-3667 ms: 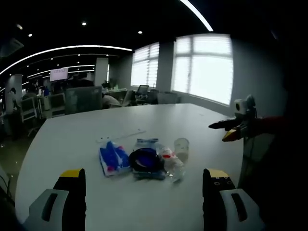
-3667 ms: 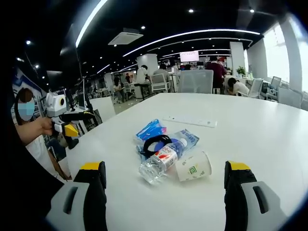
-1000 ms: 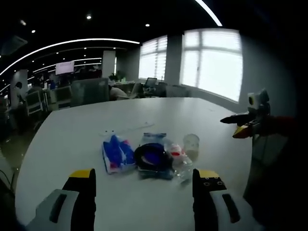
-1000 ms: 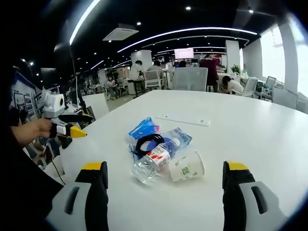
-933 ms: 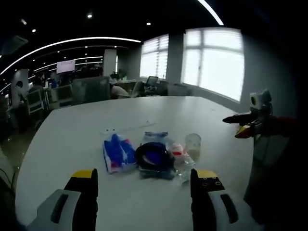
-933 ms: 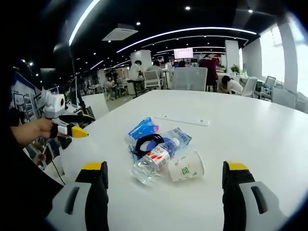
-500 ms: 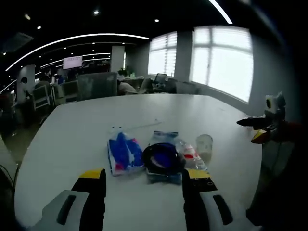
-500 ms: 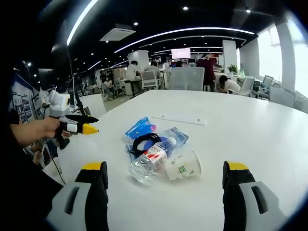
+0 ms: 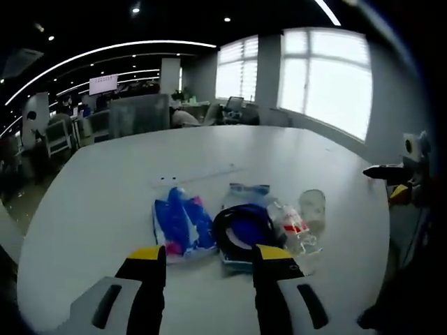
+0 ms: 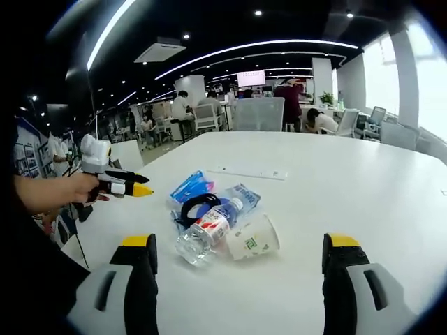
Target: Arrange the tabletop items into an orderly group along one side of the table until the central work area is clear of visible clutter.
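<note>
Left gripper view. The left gripper [image 9: 206, 262] rises from the bottom centre, its yellow-tipped fingers [image 9: 148, 255] parted with nothing between them, aimed at the clutter in mid-frame on the white desk [image 9: 91, 202]. Left to right lie a blue packet [image 9: 183, 225], a black cable coil [image 9: 243, 227] resting on a clear blue-printed bag [image 9: 246, 195], a clear bottle [image 9: 292, 227] on its side, and a paper cup [image 9: 312, 204] tipped over. A white strip [image 9: 195, 174] lies just behind them. The right gripper [image 9: 391, 183] enters at the right edge. The fingers point at the gap between packet and coil, probably to take one of the two first.

Right gripper view. The right gripper [image 10: 237, 255] has its fingers [image 10: 140, 248] spread wide and empty at the bottom, held back from the pile, apparently waiting. Bottle [image 10: 202, 234], cup [image 10: 251, 241], coil [image 10: 198, 207] and packet [image 10: 190, 187] sit at centre; the strip [image 10: 248, 172] lies beyond. The left gripper [image 10: 136, 188] shows at centre left, held in a hand [image 10: 59, 190]. Nothing yet stands along an edge.
</note>
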The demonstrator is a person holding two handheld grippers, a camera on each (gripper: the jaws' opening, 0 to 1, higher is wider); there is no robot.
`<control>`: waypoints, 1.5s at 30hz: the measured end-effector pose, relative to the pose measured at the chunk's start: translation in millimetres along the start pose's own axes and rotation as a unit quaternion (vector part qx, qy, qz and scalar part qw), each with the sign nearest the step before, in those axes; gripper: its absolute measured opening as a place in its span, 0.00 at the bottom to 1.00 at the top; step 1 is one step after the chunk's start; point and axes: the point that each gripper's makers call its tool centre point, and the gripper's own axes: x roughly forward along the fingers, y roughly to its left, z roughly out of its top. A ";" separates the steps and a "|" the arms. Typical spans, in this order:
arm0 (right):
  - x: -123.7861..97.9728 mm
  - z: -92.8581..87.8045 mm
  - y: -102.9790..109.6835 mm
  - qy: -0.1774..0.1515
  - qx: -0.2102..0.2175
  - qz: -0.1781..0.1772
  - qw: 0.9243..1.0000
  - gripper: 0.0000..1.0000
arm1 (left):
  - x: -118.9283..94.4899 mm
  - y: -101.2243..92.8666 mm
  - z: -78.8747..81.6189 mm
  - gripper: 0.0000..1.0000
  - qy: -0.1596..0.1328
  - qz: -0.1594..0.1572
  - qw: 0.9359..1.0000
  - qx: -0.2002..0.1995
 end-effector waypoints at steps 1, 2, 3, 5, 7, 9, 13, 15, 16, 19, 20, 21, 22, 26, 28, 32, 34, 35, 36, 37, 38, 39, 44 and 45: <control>0.3 -0.3 -0.9 0.000 0.001 -0.001 1.000 0.95 | 2.6 0.6 0.1 0.46 0.001 0.000 1.000 0.000; 0.8 -0.4 -1.8 0.000 0.001 -0.003 1.000 0.95 | 6.0 0.9 0.2 0.45 0.004 0.001 1.000 0.000; 1.1 -0.4 -2.0 0.000 0.002 -0.003 1.000 0.95 | 7.8 1.2 0.1 0.45 0.005 0.001 1.000 0.001; 2.1 -0.7 -2.6 0.001 0.001 -0.004 1.000 0.94 | 13.8 4.0 -1.3 0.43 0.010 0.002 1.000 0.002; 3.0 -2.0 -2.8 0.004 0.000 -0.005 1.000 0.94 | 19.7 5.0 -2.9 0.42 0.014 0.001 1.000 0.001; 3.5 -3.3 -3.5 0.007 -0.001 -0.006 1.000 0.93 | 23.7 1.9 -3.9 0.40 0.020 0.002 1.000 -0.001; 2.7 -3.5 -5.5 0.005 0.004 -0.009 1.000 0.93 | 33.1 3.0 -7.4 0.37 0.028 0.006 1.000 -0.003; 2.2 -4.0 -6.5 0.005 0.004 -0.012 1.000 0.93 | 37.1 3.9 -8.0 0.35 0.030 0.009 0.999 -0.001; 2.0 -4.0 -6.6 0.005 0.004 -0.013 1.000 0.93 | 39.4 4.5 -9.0 0.35 0.032 0.010 0.999 -0.002; 0.3 -5.4 -8.1 0.004 0.006 -0.019 1.000 0.92 | 47.5 6.1 -11.0 0.31 0.036 0.011 0.999 -0.006; -0.1 -6.2 -8.5 0.004 0.006 -0.020 1.000 0.92 | 53.2 11.9 -14.5 0.31 0.038 0.014 0.999 -0.005; -0.2 -6.4 -8.7 0.004 0.007 -0.021 1.000 0.92 | 55.8 13.9 -15.6 0.31 0.039 0.015 0.999 -0.005; -0.4 -6.8 -8.6 0.004 0.007 -0.020 1.000 0.92 | 57.5 13.2 -15.0 0.31 0.042 0.017 0.999 -0.004; -1.1 -7.6 -8.5 0.005 0.005 -0.019 1.000 0.92 | 63.7 14.0 -19.0 0.30 0.055 0.015 0.998 -0.002; -1.5 -7.4 -7.9 0.005 0.005 -0.019 1.000 0.92 | 66.8 14.4 -19.4 0.29 0.056 0.011 0.998 0.000; -1.8 -8.7 -7.1 0.007 0.005 -0.019 1.000 0.92 | 71.3 16.3 -18.4 0.28 0.058 0.011 0.998 0.008; -1.7 -10.2 -5.4 0.010 0.003 -0.018 1.000 0.92 | 75.6 17.1 -21.1 0.27 0.066 0.009 0.998 0.011; -1.7 -10.4 -5.1 0.010 0.003 -0.017 1.000 0.92 | 76.1 17.2 -21.4 0.27 0.067 0.010 0.998 0.011; -1.7 -10.6 -4.9 0.011 0.003 -0.017 1.000 0.92 | 76.6 17.4 -21.7 0.26 0.068 0.010 0.998 0.012; -1.7 -10.8 -4.6 0.011 0.002 -0.017 1.000 0.92 | 77.1 17.5 -22.0 0.24 0.069 0.010 0.998 0.012; -1.7 -11.5 -3.8 0.012 0.002 -0.015 1.000 0.92 | 78.7 18.0 -23.0 0.23 0.071 0.010 0.997 0.012; -1.7 -12.1 -3.4 0.013 0.001 -0.015 1.000 0.92 | 80.5 18.4 -24.5 0.22 0.074 0.010 0.997 0.011; -2.4 -16.7 -4.3 0.020 -0.002 -0.014 1.000 0.92 | 90.7 20.2 -29.3 0.17 0.085 0.013 0.996 0.007; -2.5 -17.2 -4.8 0.021 -0.001 -0.014 1.000 0.91 | 91.2 20.5 -29.6 0.16 0.086 0.014 0.996 0.006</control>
